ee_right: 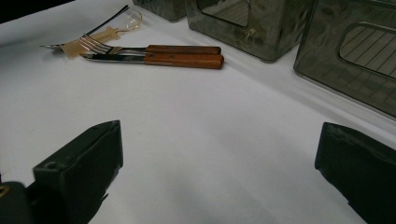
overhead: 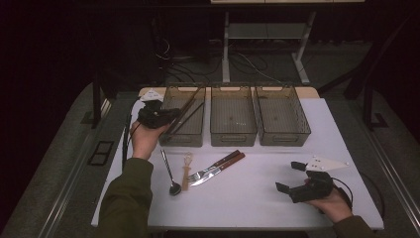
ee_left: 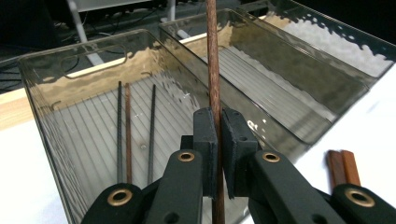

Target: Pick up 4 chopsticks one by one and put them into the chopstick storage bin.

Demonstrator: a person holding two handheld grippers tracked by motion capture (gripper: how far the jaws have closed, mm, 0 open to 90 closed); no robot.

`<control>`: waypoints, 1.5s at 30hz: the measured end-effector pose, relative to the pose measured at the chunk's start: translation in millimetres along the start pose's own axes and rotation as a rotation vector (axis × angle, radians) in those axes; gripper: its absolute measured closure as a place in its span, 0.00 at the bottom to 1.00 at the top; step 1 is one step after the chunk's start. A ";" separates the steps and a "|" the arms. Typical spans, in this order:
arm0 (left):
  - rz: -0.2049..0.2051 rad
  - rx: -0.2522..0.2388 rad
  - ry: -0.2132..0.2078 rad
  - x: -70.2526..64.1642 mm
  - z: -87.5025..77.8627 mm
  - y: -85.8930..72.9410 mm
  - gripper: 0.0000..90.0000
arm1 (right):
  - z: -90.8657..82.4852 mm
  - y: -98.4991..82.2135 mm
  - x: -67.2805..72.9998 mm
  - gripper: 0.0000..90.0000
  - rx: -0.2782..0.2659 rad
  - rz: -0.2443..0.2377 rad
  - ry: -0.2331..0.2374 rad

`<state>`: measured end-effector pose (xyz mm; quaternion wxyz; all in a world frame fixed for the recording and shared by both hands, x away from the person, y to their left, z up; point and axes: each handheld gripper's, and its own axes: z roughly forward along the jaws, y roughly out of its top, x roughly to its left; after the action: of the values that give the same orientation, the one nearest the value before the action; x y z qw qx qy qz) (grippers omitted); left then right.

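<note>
Pinching a brown chopstick between its black pads, the left hand-held gripper hangs over the leftmost of three smoky clear bins that stand in a row at the far side of the white desk. The stick runs straight up between the closed jaws and on past the top of the left gripper view, with its lower end dropping out of sight below them. On the ribbed floor of that bin lie three more sticks side by side, two dark and one brown. In the high view the held stick slants across the bin, though the dim light makes its far end hard to trace. The right hand-held gripper rests low over the near right part of the desk, its jaws spread wide with nothing between them. Ahead of it, near the middle of the desk, a fork and a knife with wooden handles lie touching, and beside them a pale plastic spoon and a dark metal spoon.
</note>
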<state>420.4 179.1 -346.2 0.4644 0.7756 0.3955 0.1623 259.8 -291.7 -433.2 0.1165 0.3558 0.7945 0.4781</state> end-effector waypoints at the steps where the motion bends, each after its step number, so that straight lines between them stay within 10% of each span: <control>1: -0.001 -0.001 0.005 0.9 1.8 2.2 0.94 | 0.0 0.0 -0.1 0.01 0.000 0.000 0.000; 17: -0.054 -0.037 0.071 21.2 31.8 9.8 0.94 | -0.4 0.1 -0.1 0.01 -0.003 -0.001 0.004; 45: -0.069 0.079 0.172 33.2 60.3 -5.2 0.85 | -1.0 0.2 0.6 0.01 -0.008 0.000 0.010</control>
<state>476.4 170.1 -385.6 0.4031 0.7626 0.4662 0.1965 259.0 -292.0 -432.4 0.1141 0.3528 0.7932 0.4831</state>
